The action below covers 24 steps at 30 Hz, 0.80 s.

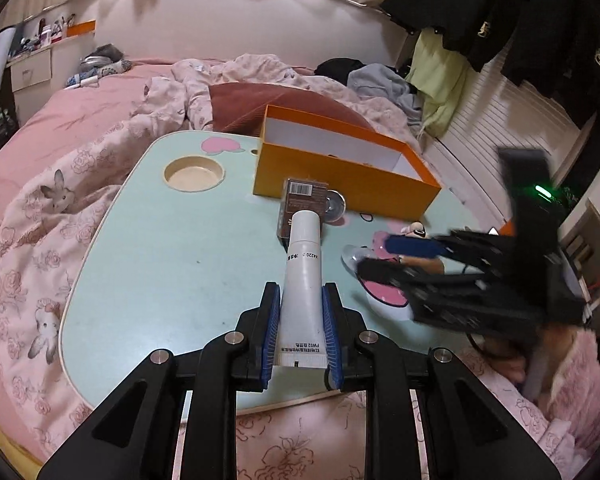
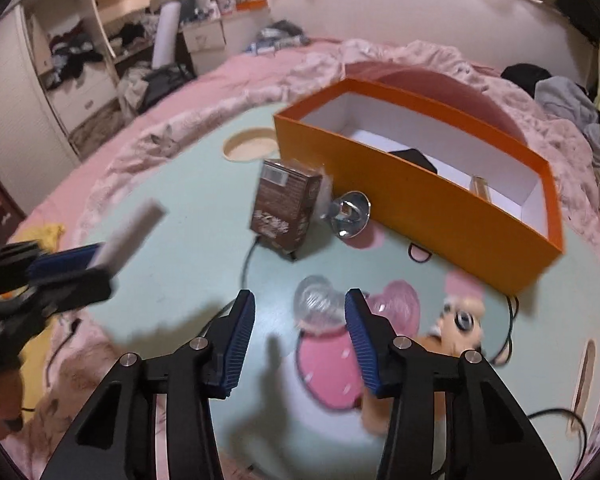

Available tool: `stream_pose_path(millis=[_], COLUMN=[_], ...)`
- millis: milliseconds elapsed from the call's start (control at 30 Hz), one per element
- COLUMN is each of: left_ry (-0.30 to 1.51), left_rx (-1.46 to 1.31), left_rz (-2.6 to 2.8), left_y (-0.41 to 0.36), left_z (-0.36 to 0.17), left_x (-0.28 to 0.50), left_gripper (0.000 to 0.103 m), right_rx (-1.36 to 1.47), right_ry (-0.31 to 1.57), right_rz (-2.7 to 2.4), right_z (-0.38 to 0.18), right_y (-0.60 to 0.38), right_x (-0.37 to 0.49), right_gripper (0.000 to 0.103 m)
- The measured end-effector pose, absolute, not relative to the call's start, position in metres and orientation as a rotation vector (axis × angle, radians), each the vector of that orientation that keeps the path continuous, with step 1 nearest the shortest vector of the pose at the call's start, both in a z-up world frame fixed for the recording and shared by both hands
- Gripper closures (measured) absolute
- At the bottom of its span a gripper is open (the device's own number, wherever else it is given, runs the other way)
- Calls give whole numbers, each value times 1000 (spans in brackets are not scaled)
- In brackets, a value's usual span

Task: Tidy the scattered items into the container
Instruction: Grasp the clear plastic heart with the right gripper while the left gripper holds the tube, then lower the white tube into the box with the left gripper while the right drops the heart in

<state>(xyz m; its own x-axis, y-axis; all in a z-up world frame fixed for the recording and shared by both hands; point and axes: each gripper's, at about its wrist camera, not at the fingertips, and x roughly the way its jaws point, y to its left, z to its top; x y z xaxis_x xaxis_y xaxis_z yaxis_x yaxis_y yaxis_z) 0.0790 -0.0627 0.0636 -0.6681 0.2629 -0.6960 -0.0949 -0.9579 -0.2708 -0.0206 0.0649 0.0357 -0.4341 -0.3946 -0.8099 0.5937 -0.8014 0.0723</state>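
My left gripper (image 1: 301,286) is shut on a white tube (image 1: 303,264), lifted over the pale green lap table (image 1: 160,260); the right wrist view shows it at the left (image 2: 68,268) with the tube (image 2: 134,228). The orange box (image 1: 339,176) (image 2: 439,200) stands open at the table's far side. My right gripper (image 2: 300,294) (image 1: 373,258) is blurred. Its jaws stand apart over a clear plastic piece (image 2: 319,304), which sits by the right pad, well off the left one. A brown carton (image 2: 286,204) and a shiny metal piece (image 2: 349,210) stand before the box.
A dark item (image 2: 413,158) and a small golden tube (image 2: 479,186) lie inside the box. A plush toy (image 2: 459,320) and a black hair tie (image 2: 419,254) rest on the table's right. A round cup recess (image 1: 194,174) is at the far left. Pink bedding surrounds the table.
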Motion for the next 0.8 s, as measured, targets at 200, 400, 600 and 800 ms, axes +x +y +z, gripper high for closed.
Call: stream_pose_path(millis=[200, 400, 600, 800], left_ry=[-344, -369, -357, -313], left_rx=[-1162, -1155, -1151, -1126], left_rz=[2657, 2653, 2654, 2652], left_y=[-62, -63, -61, -57], left_z=[62, 61, 61, 76], left_x=[82, 82, 83, 66], left_gripper=[80, 80, 80, 80], right_rx=[1258, 1221, 1188, 1093], right_ry=[322, 373, 233, 18], right_rz=[-2227, -2247, -2253, -2273], right_z=[14, 16, 22, 62], right_y=[60, 57, 74, 105], right_x=[-40, -34, -34, -30], right_gripper=[66, 67, 68, 68])
